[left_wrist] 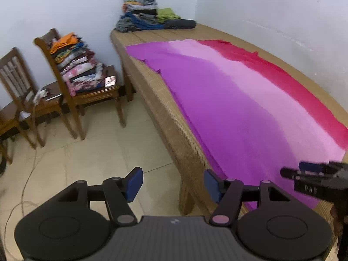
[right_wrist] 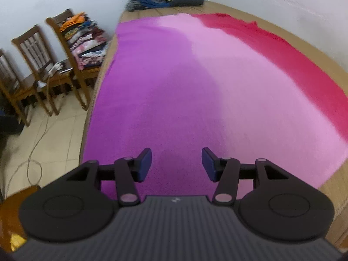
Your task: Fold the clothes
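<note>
Tabletop [right_wrist: 245, 10]: purple, pink, red cloth [right_wrist: 174, 76] spread flat
Left tongs [left_wrist: 173, 184]: wide apart, empty
Right tongs [right_wrist: 176, 164]: parted, empty, above cloth

The cloth [right_wrist: 195, 87] is banded in purple, pale pink and crimson. The desk [left_wrist: 152, 87] is tan, with a fine woven pattern. Blue pads [left_wrist: 134, 183] are seen on the black left hand-held gripper [left_wrist: 174, 184]. The chairs [left_wrist: 76, 100] are brown; orange, floral and dark clothes [left_wrist: 78, 69] are stacked there. The floor [left_wrist: 87, 163] is cream-tiled.
</note>
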A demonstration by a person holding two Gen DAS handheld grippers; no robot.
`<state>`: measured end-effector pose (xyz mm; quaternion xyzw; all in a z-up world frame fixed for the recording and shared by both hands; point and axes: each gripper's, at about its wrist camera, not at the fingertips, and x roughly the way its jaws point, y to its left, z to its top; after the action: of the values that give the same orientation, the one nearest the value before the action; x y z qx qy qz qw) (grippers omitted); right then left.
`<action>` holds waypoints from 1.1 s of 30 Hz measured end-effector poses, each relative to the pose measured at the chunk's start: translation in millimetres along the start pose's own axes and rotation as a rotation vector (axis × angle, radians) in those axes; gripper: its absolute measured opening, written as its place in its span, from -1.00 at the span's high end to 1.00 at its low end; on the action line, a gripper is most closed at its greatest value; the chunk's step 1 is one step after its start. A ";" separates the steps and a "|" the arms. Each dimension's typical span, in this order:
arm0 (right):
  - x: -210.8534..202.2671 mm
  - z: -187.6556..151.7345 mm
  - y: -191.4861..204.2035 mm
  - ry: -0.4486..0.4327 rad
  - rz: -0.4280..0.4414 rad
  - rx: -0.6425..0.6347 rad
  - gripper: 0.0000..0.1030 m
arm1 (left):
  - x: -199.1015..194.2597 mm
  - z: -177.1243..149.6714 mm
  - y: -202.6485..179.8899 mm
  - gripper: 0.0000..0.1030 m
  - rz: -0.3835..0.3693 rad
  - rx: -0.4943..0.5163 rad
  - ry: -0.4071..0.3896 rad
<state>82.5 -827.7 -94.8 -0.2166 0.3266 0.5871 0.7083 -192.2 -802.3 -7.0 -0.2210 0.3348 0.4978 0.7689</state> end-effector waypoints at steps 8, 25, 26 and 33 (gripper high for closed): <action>26.0 18.8 15.0 -0.052 -0.022 0.118 -0.04 | 83.4 68.4 12.3 -0.24 -0.094 0.135 0.041; 67.3 38.5 51.1 0.110 -0.194 0.212 -0.04 | 210.6 181.9 57.5 -0.24 -0.303 0.306 0.070; 64.2 35.8 50.8 0.119 -0.219 0.243 -0.06 | 216.9 189.1 62.8 -0.24 -0.311 0.329 0.066; 65.5 55.0 69.1 0.140 -0.415 0.425 -0.09 | 258.2 233.9 96.7 -0.24 -0.356 0.401 0.039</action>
<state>33.1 -729.6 -98.3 -0.1653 0.4389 0.3318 0.8185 -139.2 -446.1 -38.7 -0.1291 0.3972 0.2741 0.8663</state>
